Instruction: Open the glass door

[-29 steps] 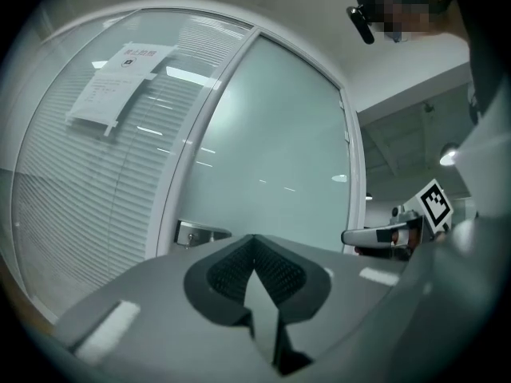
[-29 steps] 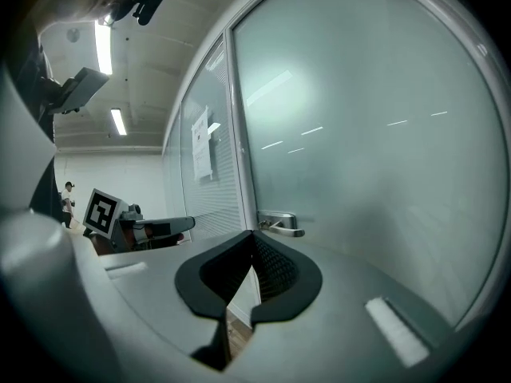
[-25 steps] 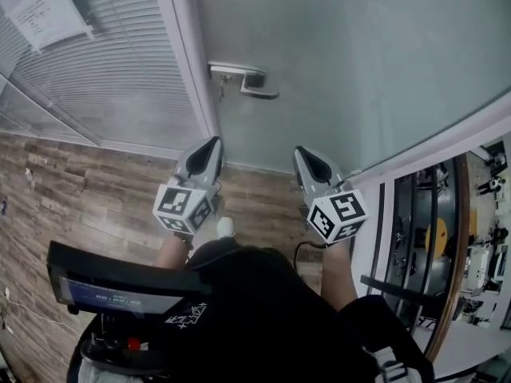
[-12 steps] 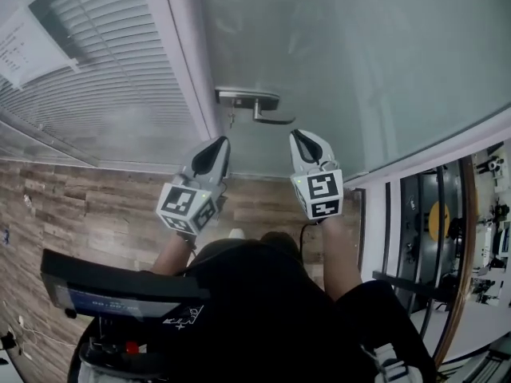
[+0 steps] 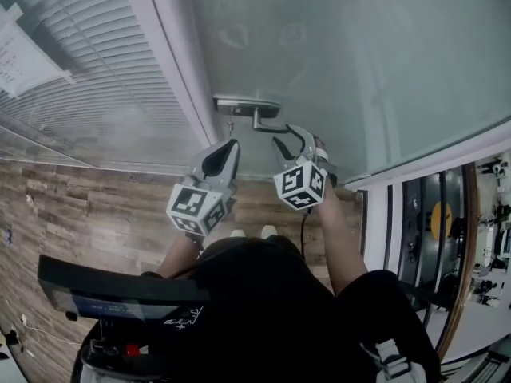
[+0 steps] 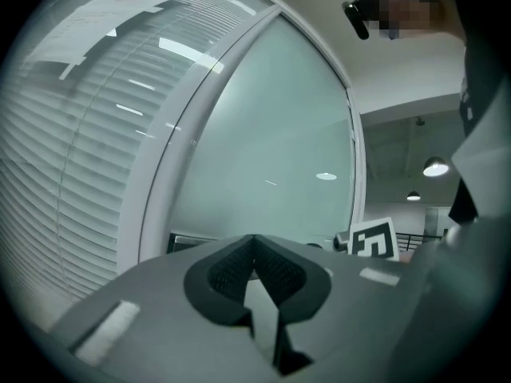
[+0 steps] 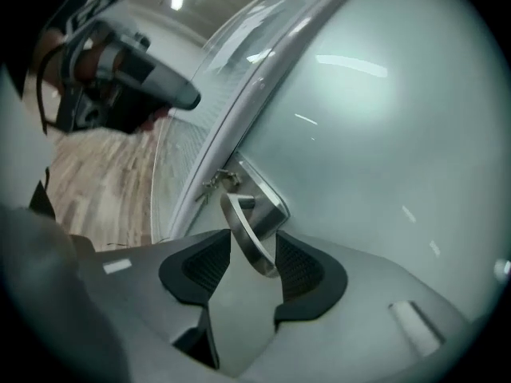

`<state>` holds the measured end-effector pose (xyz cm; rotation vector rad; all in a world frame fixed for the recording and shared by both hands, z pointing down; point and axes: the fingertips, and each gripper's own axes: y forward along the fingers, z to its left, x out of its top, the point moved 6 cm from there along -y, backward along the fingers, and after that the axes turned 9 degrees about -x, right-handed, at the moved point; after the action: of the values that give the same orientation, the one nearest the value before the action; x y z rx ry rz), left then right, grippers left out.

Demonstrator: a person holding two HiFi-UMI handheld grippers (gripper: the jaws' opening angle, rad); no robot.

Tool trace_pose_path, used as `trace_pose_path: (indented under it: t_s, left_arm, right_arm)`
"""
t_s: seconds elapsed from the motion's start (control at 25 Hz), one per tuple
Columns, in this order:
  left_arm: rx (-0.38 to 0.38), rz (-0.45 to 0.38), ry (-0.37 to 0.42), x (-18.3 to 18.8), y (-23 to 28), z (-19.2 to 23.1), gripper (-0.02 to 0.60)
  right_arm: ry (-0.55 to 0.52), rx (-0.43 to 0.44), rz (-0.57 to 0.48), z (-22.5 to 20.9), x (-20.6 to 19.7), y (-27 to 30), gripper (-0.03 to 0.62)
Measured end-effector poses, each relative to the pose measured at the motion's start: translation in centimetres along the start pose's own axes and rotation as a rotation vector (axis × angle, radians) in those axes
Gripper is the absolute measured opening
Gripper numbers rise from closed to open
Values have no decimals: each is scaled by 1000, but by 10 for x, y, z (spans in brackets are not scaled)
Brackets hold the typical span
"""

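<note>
Right gripper (image 7: pixel 253 250): jaws wide, they have just been opening. Handle (image 7: pixel 249 228) sits between the pads, but they don't press on it, so no grip yet. Left gripper (image 6: pixel 255 250): jaws together, empty, beside the door frame (image 5: pixel 172 62), low and left of the handle. Handle is on the door (image 5: pixel 359 54) at its left edge, just by the frame. Door looks shut.

Risks, as I judge them:
- Only the free end of the lever is between the pads. Closing here likely gives a shallow hold, and the smooth curved metal could slip out once the lever is pushed down.
- The gripper comes in tilted to the lever. An uneven close could twist it off the pads.
- Keys (image 7: pixel 212 182) hang just beside the lever and could snag on a jaw.
- The left gripper is near the frame. A swinging door could hit it, though I can't tell which way the door swings.

Writing: paper (image 5: pixel 20 54) on the blinds (image 5: pixel 88 78) has print, too small to read. Screen (image 5: pixel 120 292) at the chest is blurred. Gripper cubes show only square markers. No brand visible on the handle.
</note>
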<state>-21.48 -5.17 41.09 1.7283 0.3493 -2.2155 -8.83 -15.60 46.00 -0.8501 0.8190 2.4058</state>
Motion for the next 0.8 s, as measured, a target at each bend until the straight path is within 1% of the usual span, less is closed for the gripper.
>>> trace_pose_path:
  t_s: [0.08, 0.16, 0.24, 0.32, 0.4, 0.44, 0.52, 0.68, 0.72, 0.8]
  left_arm:
    - [5, 7, 0, -1, 1, -3, 0]
    - [15, 9, 1, -2, 3, -5, 0]
    - [24, 9, -3, -3, 3, -7, 0]
    - [28, 11, -7, -4, 3, -10, 0]
    - [28, 14, -6, -5, 2, -12, 0]
    - [29, 15, -5, -5, 2, -13, 0]
    - [33, 18, -4, -6, 0, -12, 0]
    - [42, 27, -5, -7, -4, -9, 0]
    - [42, 29, -3, -7, -5, -8, 0]
    - [42, 30, 1, -6, -6, -7, 0]
  right_arm:
    - [-203, -37, 12, 7, -2, 6, 178]
    - [-346, -50, 13, 12, -6, 13, 173]
    - [-435, -64, 23, 17, -10, 20, 173]
    - [-496, -94, 35, 19, -14, 26, 175]
    - [-526, -143, 41, 20, -13, 32, 161]
    - [-529, -171, 41, 21, -13, 34, 129]
    - [-522, -215, 42, 23, -13, 37, 120]
    - [-494, -220, 55, 25, -11, 40, 118]
    - [-473, -223, 57, 26, -11, 41, 118]
    - [-395, -228, 65, 27, -13, 43, 123]
